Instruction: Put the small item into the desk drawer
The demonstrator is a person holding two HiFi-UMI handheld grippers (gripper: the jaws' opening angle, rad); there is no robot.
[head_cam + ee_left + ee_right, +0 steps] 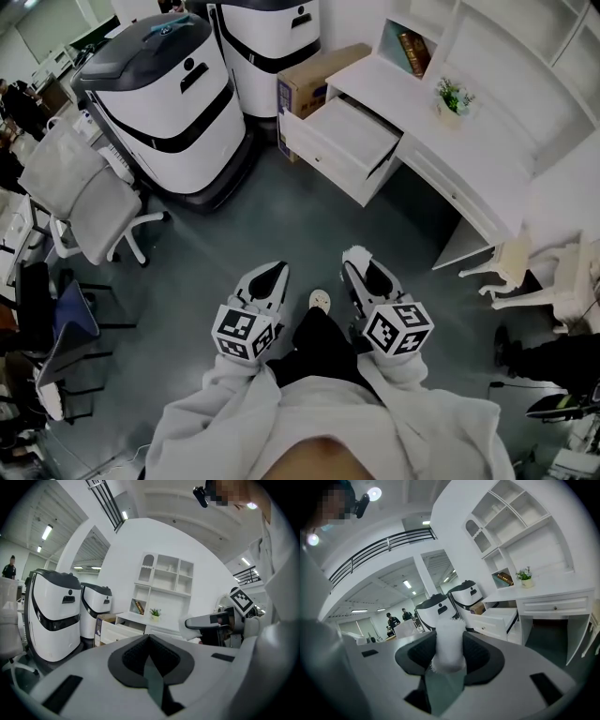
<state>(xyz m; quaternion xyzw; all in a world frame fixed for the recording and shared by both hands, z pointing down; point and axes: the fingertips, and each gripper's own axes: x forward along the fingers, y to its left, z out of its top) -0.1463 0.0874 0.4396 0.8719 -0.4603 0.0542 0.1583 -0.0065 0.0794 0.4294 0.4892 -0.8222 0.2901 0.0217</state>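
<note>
- An office chair (86, 201) stands at 9 o'clock in the head view, with two white-and-black machines (173, 98) at 11 o'clock beyond it.
- The left tongs (269, 274) sit low at 6 o'clock, just left of centre, over the grey floor (281, 225). Their dark pads meet along one line, closed together with nothing between them.
- A cardboard box (307, 79) lies at 12 o'clock, touching the left end of the white bench (469, 178).
- The drawer (339, 142) hangs pulled out of the bench at 1 o'clock, its inside open upward, well apart from both tongs.
- The right tongs (359, 259) sit just right of the left pair, about half open and clamped on the small item (449, 645).
- The item is a white, soft, fuzzy roll with a frayed fringe at its near end.
- Its long axis runs along the jaws, and its far end points out past the tips toward 12 o'clock in the right gripper view.
- In the left gripper view that end pokes toward 9 o'clock.
- A potted plant (453, 97) stands on the bench top at 2 o'clock.
</note>
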